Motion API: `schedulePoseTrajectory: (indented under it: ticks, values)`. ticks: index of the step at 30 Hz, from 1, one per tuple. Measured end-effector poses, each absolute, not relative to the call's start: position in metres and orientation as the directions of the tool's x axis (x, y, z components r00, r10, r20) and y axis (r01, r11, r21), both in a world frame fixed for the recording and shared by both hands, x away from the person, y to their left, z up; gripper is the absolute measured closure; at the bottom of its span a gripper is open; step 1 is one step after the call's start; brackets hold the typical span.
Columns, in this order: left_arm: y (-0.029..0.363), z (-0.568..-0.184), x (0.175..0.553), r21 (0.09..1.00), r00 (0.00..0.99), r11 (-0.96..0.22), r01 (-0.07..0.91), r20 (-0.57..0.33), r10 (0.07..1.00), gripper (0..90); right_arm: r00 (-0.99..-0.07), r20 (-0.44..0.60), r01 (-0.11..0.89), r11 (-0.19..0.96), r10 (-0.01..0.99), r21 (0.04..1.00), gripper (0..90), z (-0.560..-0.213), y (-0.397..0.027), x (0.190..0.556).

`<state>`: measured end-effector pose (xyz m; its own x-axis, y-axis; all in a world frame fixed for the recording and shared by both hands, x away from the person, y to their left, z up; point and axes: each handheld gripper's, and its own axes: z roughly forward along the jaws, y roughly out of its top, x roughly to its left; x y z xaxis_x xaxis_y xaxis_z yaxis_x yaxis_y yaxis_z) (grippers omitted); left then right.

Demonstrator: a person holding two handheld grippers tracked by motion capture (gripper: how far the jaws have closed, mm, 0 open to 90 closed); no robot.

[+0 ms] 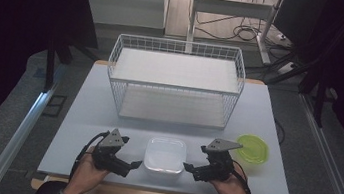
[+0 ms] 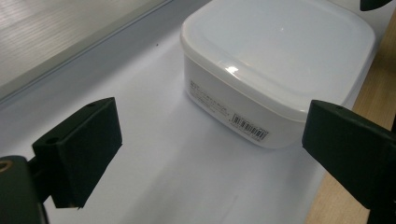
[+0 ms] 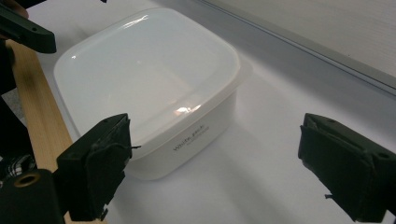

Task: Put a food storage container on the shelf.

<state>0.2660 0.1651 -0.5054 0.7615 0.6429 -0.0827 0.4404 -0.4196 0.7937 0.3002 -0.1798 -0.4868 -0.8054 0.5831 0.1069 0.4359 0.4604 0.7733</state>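
Container (image 1: 165, 154), white and square with rounded corners, sits near the front edge of the bench (image 1: 82, 115), right between the two tongs. Its lid is on and seated all round, and it looks like thin translucent plastic, so I judge it light, a little flexible in the walls, and smooth enough to slip under a weak pinch. Nothing shows through the lid clearly enough to say whether it holds anything.

Left tongs (image 1: 137, 163) point at its left side with the jaws spread wide and nothing between them; from the left gripper view the container (image 2: 280, 60) lies just ahead, a barcode label on the near wall. Right tongs (image 1: 187, 168) face its right side, jaws likewise apart and empty, with the container (image 3: 149, 84) just in front of them.

The best hold is likely under the projecting lid rim on opposite sides, one pair of tongs each, since the rim is stiffer than the walls.

Farther right lies a green lid (image 1: 252, 148), flat on the bench. Beyond, toward the back, stands a white wire rack (image 1: 175, 80) with two shelves.
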Motion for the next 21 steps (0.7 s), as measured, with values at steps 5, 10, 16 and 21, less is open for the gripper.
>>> schedulePoseTrajectory:
  ticks: [5,10,16,21]
  values:
    - [0.160,-0.503,0.267,0.791,0.771,-0.424,0.442,-0.094,0.630,3.7,-0.804,0.112,0.444,0.464,0.583,0.766,5.5,-0.487,-0.174,0.300]
    - [0.157,-0.500,0.269,0.801,0.793,-0.412,0.435,-0.124,0.597,3.1,-0.797,0.126,0.464,0.464,0.591,0.755,2.6,-0.487,-0.168,0.301]
    - [0.153,-0.496,0.272,0.802,0.797,-0.407,0.437,-0.136,0.588,5.1,-0.791,0.155,0.489,0.459,0.592,0.742,6.6,-0.484,-0.163,0.300]
    - [0.149,-0.497,0.278,0.796,0.799,-0.411,0.445,-0.146,0.583,8.0,-0.796,0.181,0.495,0.451,0.577,0.742,11.2,-0.481,-0.160,0.301]
